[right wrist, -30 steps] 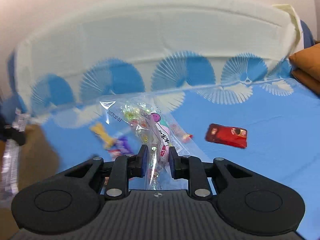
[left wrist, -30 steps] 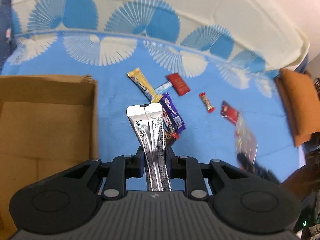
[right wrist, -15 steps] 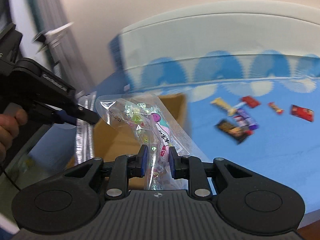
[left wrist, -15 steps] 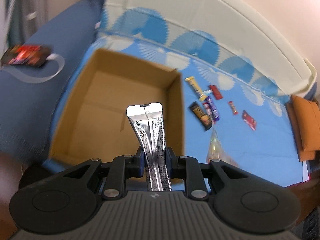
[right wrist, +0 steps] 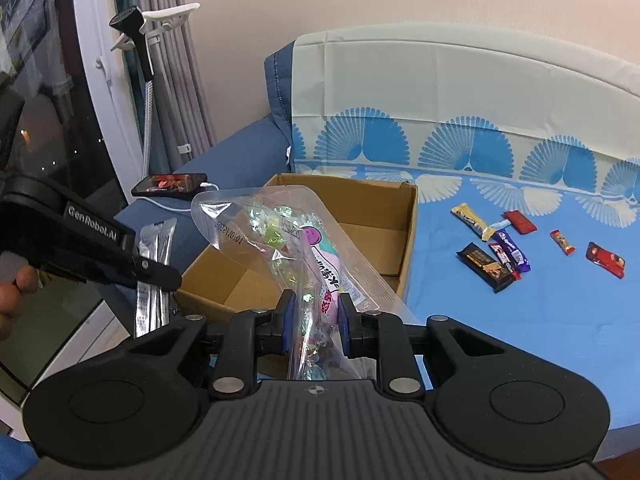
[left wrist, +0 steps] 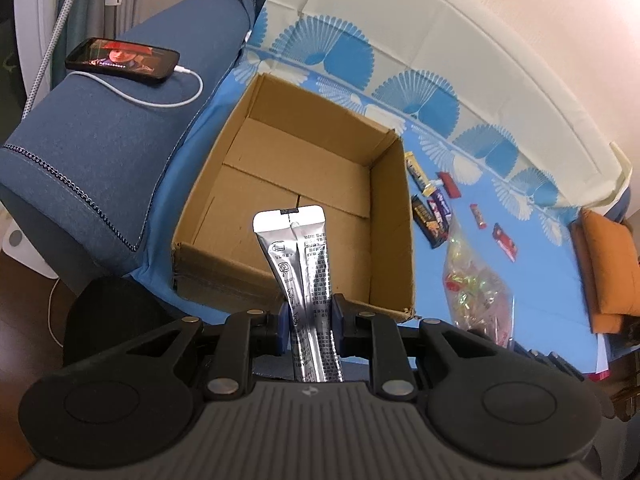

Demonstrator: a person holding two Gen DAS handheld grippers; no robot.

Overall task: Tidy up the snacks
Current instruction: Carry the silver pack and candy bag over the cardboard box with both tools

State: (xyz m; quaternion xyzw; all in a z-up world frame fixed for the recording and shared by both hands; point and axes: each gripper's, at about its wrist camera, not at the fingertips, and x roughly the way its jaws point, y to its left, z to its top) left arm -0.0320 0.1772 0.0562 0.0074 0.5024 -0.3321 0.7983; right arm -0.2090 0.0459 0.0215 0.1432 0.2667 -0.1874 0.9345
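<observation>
Left gripper [left wrist: 309, 322] clamps a silver printed sachet [left wrist: 298, 256]; right gripper [right wrist: 316, 322] pinches a clear candy bag [right wrist: 288, 236].

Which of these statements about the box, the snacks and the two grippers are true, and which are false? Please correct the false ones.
1. The left gripper holds a silver pouch. True.
2. The box already has snacks in it. False: the inside that shows is bare cardboard.
3. The right gripper holds a clear candy bag. True.
4. The phone lies inside the box. False: it lies on the blue armrest, with a white cable plugged in.
5. Several small bars lie on the blue cloth beside the box. True.
6. The right gripper is open and empty. False: its jaws are shut on the candy bag.
</observation>
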